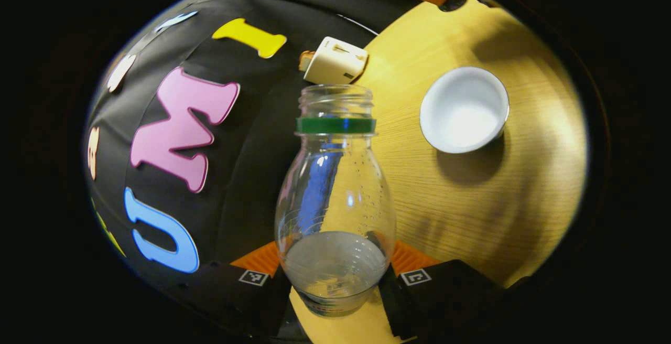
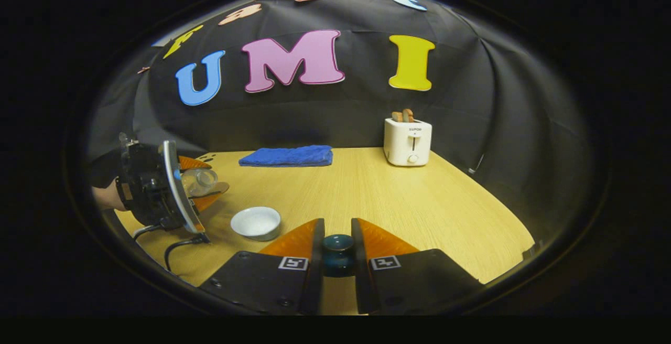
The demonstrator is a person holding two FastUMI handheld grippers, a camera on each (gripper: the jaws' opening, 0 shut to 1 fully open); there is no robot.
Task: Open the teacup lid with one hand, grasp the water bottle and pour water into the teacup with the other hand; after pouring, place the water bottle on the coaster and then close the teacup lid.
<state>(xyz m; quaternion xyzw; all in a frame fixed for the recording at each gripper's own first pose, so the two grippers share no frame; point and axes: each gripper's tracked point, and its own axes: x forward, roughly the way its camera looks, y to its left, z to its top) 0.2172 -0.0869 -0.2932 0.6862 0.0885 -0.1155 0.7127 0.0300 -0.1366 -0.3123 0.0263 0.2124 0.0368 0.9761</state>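
Note:
My left gripper [image 1: 335, 260] is shut on the lower body of a clear, uncapped water bottle [image 1: 335, 186] with a green neck ring; some liquid seems to sit at its base. The open white teacup [image 1: 464, 109] stands on the table beyond and to the right of the bottle's mouth. In the right gripper view the left gripper [image 2: 199, 184] holds the bottle [image 2: 205, 177] tilted, left of and above the teacup [image 2: 256, 222]. A brown disc [image 2: 220, 187], perhaps the coaster, lies behind it. My right gripper [image 2: 338, 228] is shut on the dark teal lid [image 2: 338, 255].
A white toaster [image 2: 408, 142] with bread stands at the back right of the wooden table [image 2: 419, 207]. A folded blue towel [image 2: 287, 156] lies along the back edge. A hand and a black cable [image 2: 178, 247] are at the left, behind the left gripper.

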